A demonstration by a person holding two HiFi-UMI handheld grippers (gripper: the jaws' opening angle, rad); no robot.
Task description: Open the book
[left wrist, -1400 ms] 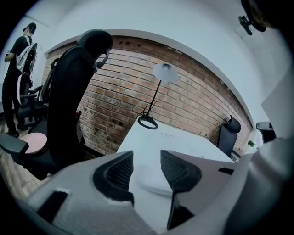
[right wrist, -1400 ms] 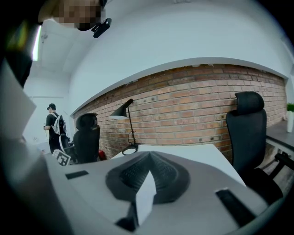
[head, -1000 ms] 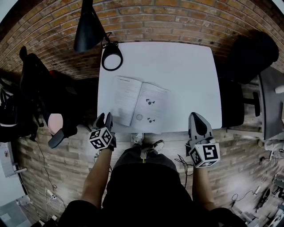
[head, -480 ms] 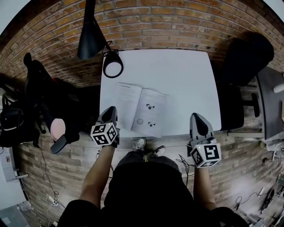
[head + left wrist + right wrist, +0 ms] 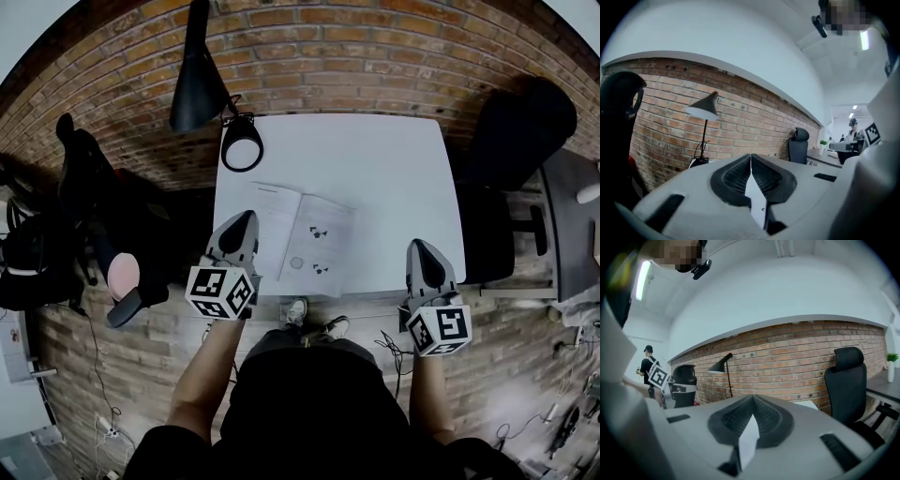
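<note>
The book (image 5: 302, 239) lies open on the white table (image 5: 375, 169), with its printed pages facing up. My left gripper (image 5: 242, 221) hangs above the table's front left corner, by the book's left edge. In the left gripper view its jaws (image 5: 751, 158) are closing and meet in a thin line with nothing between them. My right gripper (image 5: 419, 249) is over the front right edge of the table, well to the right of the book. It is shut and empty in the right gripper view (image 5: 752, 399).
A black desk lamp (image 5: 242, 141) stands at the table's far left corner against the brick wall. A black office chair (image 5: 520, 122) is to the right of the table. Another dark chair (image 5: 84, 187) with bags is on the left.
My left gripper has risen and moved forward toward the book's left edge, and its jaws have closed. The right gripper has lifted slightly. The book has stayed open.
</note>
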